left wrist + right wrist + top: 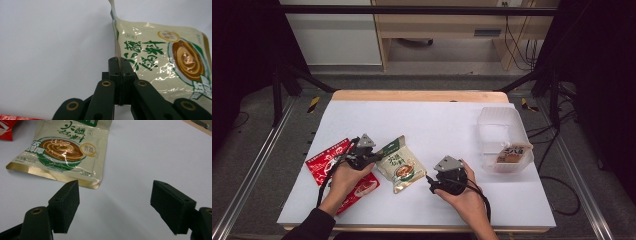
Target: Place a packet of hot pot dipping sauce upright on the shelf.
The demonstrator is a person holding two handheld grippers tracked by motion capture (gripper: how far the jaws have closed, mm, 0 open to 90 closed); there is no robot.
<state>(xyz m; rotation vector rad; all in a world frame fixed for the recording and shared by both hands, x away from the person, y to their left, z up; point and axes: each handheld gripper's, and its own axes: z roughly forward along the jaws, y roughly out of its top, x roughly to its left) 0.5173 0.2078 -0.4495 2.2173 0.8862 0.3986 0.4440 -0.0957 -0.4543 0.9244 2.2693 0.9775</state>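
Note:
A beige and green sauce pouch (401, 165) lies on the white table (437, 125) between my two hands. My left gripper (377, 156) is shut on the pouch's left edge; in the left gripper view its jaws pinch the raised seam of the pouch (160, 55) at the gripper's tip (121, 65). My right gripper (430, 186) rests to the right of the pouch, open, its pads (65, 202) wide apart. In the right gripper view the pouch (65, 150) lies just beyond the gripper (115, 205), apart from it.
A red pouch (337, 172) lies under my left hand at the table's left. A clear plastic bin (502, 137) stands at the right with a brown packet (512, 152) inside. The wooden table edge (419, 96) runs along the back.

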